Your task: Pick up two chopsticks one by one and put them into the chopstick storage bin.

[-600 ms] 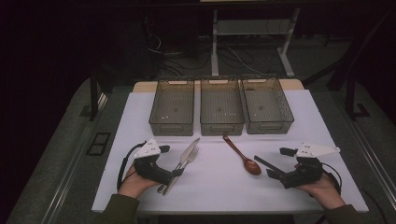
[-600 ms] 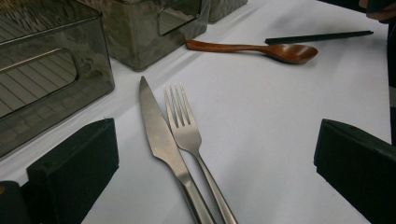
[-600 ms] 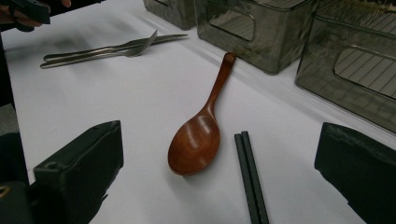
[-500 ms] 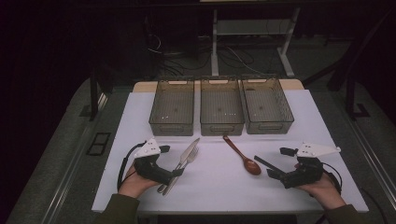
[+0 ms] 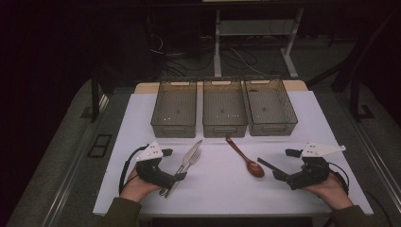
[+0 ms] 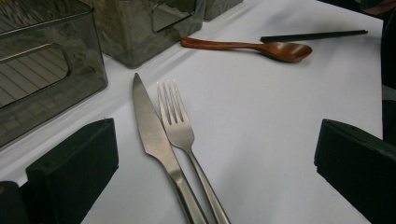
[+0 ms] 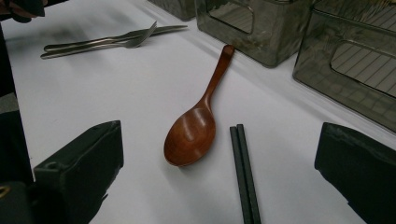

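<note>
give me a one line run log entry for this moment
left gripper: open, over knife and fork | right gripper: open, near spoon, chopsticks

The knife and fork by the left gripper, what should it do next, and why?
Probably ease the left gripper down and close on the knife. Its jaws stand open and hold nothing, the knife and the fork lie side by side between them, and three bins wait behind.

You face a dim room: grey floor around your white-topped table, cables and a white desk frame beyond.
</note>
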`<state>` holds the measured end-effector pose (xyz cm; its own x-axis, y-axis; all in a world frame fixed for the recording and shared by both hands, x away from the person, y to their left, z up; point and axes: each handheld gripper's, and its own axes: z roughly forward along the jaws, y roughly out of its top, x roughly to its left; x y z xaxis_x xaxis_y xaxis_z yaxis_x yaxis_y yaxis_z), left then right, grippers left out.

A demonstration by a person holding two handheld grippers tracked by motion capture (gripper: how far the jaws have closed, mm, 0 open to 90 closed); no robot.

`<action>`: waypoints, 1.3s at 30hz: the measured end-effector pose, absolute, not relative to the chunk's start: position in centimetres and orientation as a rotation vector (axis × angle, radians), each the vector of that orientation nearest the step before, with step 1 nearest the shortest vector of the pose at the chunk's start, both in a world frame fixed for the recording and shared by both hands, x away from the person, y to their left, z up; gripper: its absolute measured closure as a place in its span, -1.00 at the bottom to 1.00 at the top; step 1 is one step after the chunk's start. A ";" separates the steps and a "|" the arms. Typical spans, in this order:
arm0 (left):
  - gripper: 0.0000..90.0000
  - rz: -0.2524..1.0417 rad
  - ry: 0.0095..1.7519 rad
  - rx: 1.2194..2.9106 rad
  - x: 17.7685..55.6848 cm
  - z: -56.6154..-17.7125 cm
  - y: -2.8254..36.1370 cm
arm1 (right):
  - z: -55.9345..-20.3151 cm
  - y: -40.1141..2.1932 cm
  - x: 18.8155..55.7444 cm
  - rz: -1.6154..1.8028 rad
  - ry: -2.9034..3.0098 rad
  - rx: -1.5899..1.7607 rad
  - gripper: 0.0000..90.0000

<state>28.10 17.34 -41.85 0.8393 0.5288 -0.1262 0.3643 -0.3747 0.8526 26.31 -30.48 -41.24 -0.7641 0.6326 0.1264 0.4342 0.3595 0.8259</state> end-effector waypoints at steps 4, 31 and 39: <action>-1.00 0.199 0.665 2.004 28.0 -42.0 17.5 | -41.2 -31.0 26.3 1.336 2.411 0.976 -0.99; -1.00 0.228 0.680 1.996 28.3 -42.2 17.5 | -42.0 -34.5 26.5 1.280 2.443 1.023 -0.98; -1.00 0.231 0.682 1.997 28.4 -42.4 17.5 | -42.2 -36.0 26.0 1.266 2.450 1.018 -0.69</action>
<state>28.39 17.54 -42.37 0.8247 0.5533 -0.1172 0.3678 -0.3672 0.8543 25.98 -36.04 -42.16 -0.7423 0.6578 0.1276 0.4846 0.3954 0.7803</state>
